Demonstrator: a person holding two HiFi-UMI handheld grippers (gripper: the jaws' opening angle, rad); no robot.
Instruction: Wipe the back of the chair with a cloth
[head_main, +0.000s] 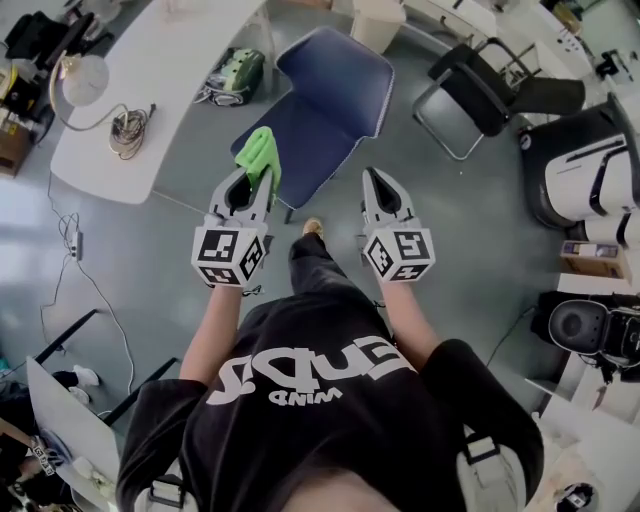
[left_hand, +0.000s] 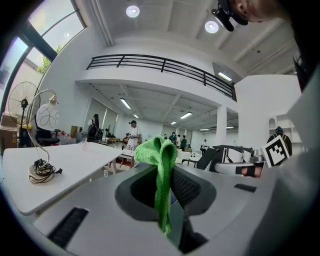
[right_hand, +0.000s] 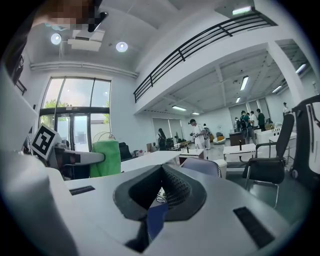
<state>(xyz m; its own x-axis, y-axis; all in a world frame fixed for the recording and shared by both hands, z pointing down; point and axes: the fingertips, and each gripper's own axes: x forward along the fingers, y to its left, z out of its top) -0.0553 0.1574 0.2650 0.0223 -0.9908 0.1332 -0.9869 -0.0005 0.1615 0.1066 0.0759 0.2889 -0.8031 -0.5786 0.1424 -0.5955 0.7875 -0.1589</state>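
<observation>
Green cloth (head_main: 259, 152): pinched in the clenched jaws of the left gripper (head_main: 262, 180), bunched above the tips, just near of the blue chair (head_main: 335, 85) on the floor and apparently not touching it. Right gripper (head_main: 373, 178): jaws closed together on nothing, level with the left, to its right. Handling advice, as judged: press the loose bunch flat against the chair back, keep the clamp firm, sweep in overlapping passes.

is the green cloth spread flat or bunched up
Bunched: the green cloth hangs crumpled, pinched in the left claw.
</observation>
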